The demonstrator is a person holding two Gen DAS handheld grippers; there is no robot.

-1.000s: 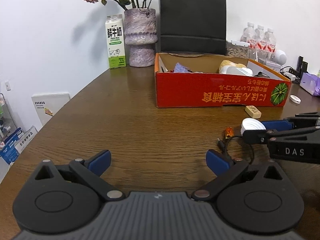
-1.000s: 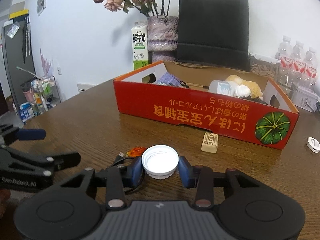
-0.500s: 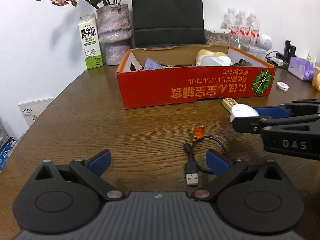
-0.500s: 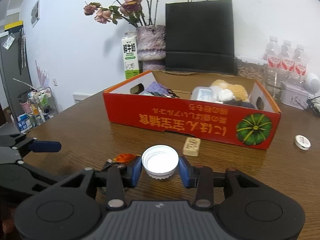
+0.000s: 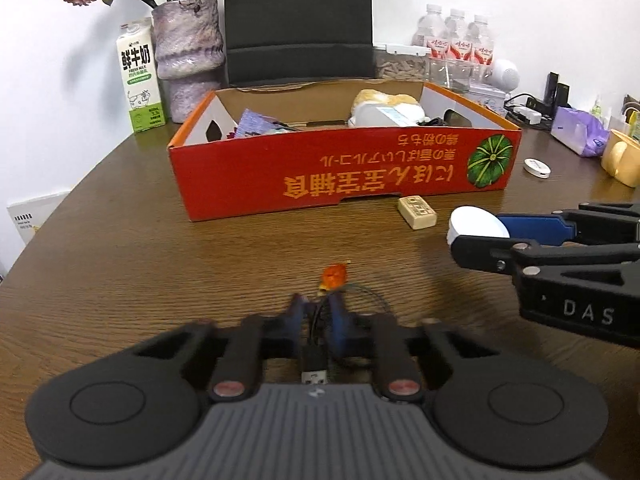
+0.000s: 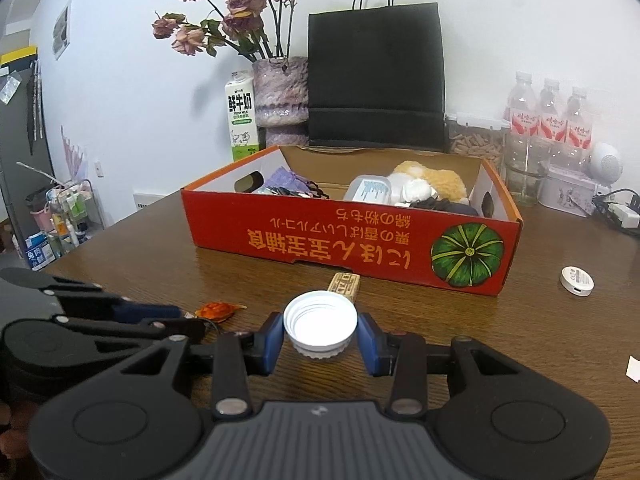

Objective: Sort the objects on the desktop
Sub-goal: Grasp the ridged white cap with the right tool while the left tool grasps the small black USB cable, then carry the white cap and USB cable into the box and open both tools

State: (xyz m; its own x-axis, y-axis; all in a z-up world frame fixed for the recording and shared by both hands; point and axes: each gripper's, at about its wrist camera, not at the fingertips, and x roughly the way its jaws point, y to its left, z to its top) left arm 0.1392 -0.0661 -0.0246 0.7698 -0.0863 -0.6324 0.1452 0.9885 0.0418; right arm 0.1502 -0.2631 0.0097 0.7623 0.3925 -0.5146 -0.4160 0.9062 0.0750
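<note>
A black USB cable (image 5: 316, 354) lies on the brown table, its plug close under the left wrist camera. My left gripper (image 5: 318, 316) is closing, and its blue pads pinch the cable's thin cord between them. A small orange piece (image 5: 334, 275) lies just past the fingertips. My right gripper (image 6: 320, 334) is shut on a white bottle cap (image 6: 320, 324), held above the table. From the left wrist view it shows at the right (image 5: 480, 236). The red cardboard box (image 6: 340, 240) holding several items stands behind, with a beige block (image 6: 345, 285) in front of it.
A white round disc (image 6: 577, 280) lies to the right of the box. Behind the box stand a milk carton (image 5: 140, 80), a vase of dried roses (image 5: 188, 52), a black paper bag (image 6: 376, 80) and water bottles (image 6: 548, 120). A yellow mug (image 5: 624, 162) sits far right.
My left gripper slid forward over the USB cable and its jaws went from wide open to closed around the cord. The right gripper drifted slightly, still holding the cap.
</note>
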